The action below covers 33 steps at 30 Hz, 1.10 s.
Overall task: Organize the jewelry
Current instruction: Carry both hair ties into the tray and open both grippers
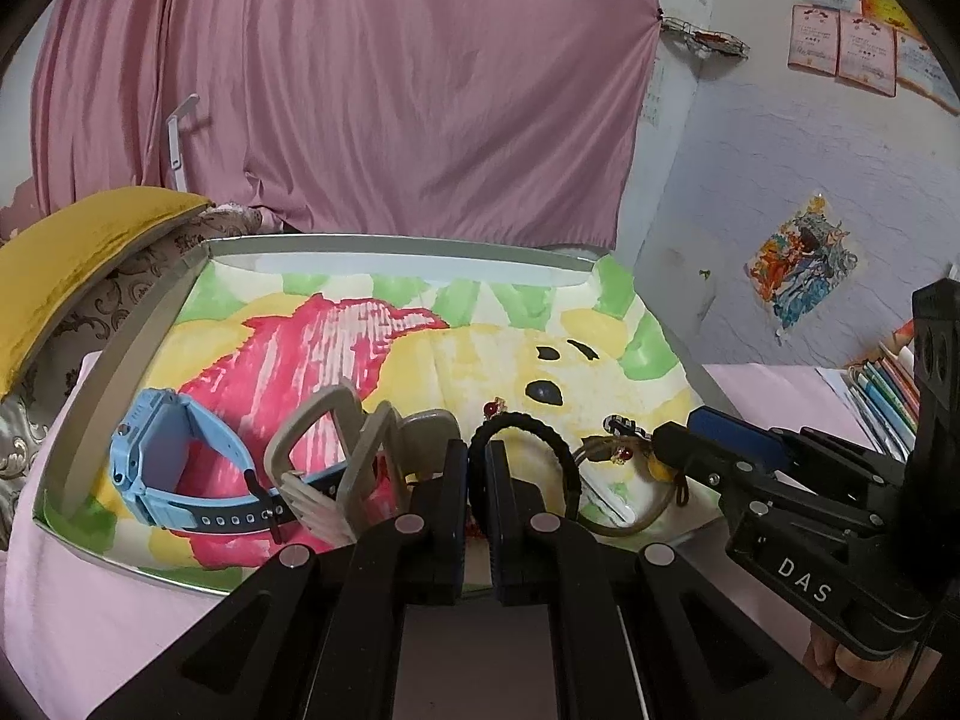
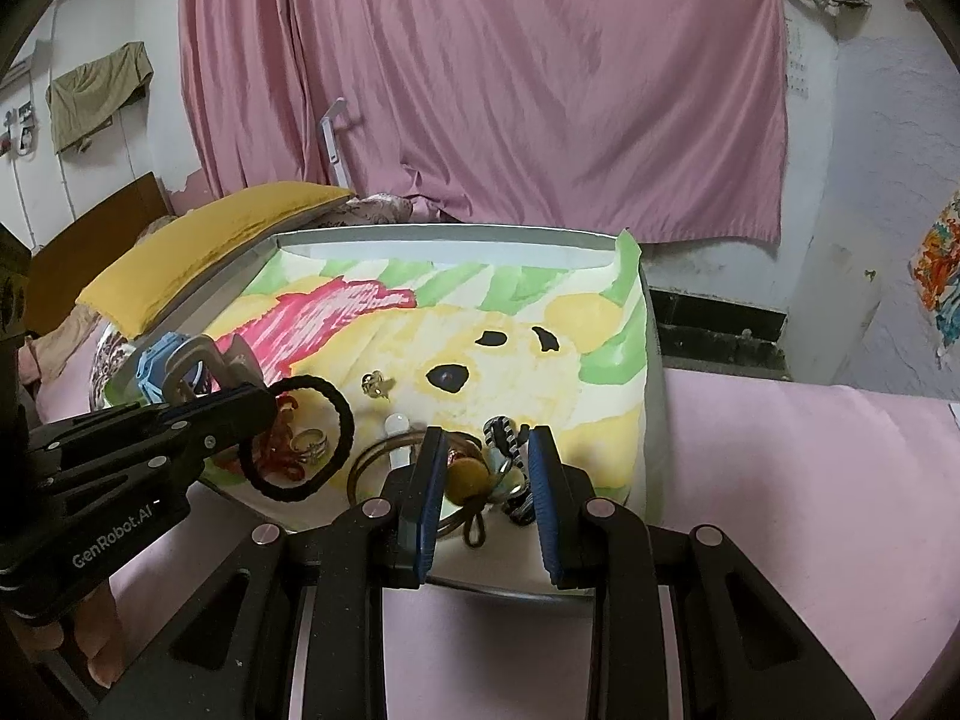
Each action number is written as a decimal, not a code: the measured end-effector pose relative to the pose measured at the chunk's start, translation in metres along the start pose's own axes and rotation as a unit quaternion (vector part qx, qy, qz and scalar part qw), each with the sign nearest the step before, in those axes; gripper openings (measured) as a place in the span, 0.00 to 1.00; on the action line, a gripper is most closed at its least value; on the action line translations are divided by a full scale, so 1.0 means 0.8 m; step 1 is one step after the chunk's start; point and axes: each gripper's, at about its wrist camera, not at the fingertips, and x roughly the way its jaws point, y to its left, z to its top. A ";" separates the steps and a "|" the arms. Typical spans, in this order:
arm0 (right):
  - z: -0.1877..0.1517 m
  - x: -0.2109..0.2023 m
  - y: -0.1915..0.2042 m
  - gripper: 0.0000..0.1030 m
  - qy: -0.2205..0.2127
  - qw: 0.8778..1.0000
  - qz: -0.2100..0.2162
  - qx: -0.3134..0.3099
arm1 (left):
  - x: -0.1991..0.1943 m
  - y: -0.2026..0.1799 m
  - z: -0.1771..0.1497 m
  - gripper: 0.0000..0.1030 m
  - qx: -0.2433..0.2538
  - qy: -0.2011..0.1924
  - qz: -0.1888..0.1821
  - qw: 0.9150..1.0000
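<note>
Tray [image 1: 120,372]: shallow, grey-rimmed, lined with a painted paper; landmark for all below.
Left tool [image 1: 477,480]: over the tray's near edge, pressed together on the black hair tie [image 1: 564,450], pinching its left arc.
Hair tie, right view [image 2: 336,414]: loop lies inside the near-left part of the tray; rings and a red piece sit within it.
Right tool [image 2: 487,468]: at the tray's near-right corner, part spread, straddling a yellow bead [image 2: 467,474] and cord; grip uncertain.
Blue watch [image 1: 162,456]: tray's near-left, beside grey clips [image 1: 336,450].
</note>
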 end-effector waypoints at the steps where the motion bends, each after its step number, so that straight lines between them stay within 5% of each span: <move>1: -0.001 0.000 -0.001 0.24 0.000 1.000 0.000 0.000 | 0.001 0.001 0.000 0.05 -0.001 0.001 0.000 1.000; 10: -0.003 -0.003 -0.002 0.24 -0.007 1.000 -0.001 0.003 | 0.005 0.005 0.000 0.08 -0.007 0.010 0.002 1.000; 25: -0.003 -0.030 -0.007 0.29 -0.062 0.998 -0.013 0.012 | -0.019 0.002 0.000 0.43 -0.001 -0.044 0.000 0.999; 33: -0.001 -0.056 -0.008 0.60 -0.112 0.993 -0.028 0.011 | -0.045 0.011 0.008 0.56 -0.010 -0.090 0.014 0.996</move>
